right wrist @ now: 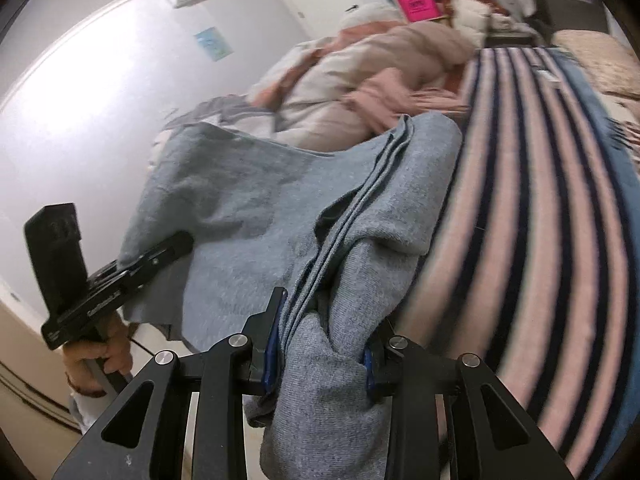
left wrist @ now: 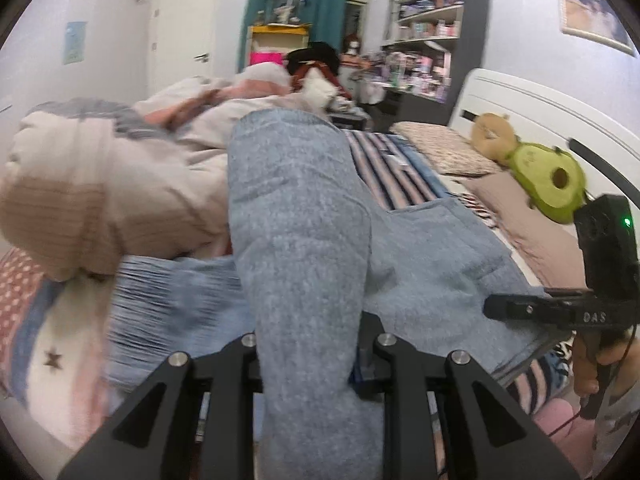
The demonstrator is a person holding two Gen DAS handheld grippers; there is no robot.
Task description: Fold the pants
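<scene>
Pants (left wrist: 304, 216) of soft grey-blue fleece hung between the two tools above the bed (left wrist: 532, 236), draping over the striped blanket (right wrist: 540, 208). The left tool (left wrist: 308, 344) was clamped on a thick bunched fold running toward 12 o'clock; the right tool (right wrist: 320, 344) was clamped on stacked edges, probably a hem or waistband. The cloth looked light, limp and a little stretchy, so it would likely sag and slide wherever unsupported. Holding at seams or layered edges, as at the right tool, seemed the surest hold. A heap of laundry (left wrist: 120, 168) lay at 10 o'clock.
</scene>
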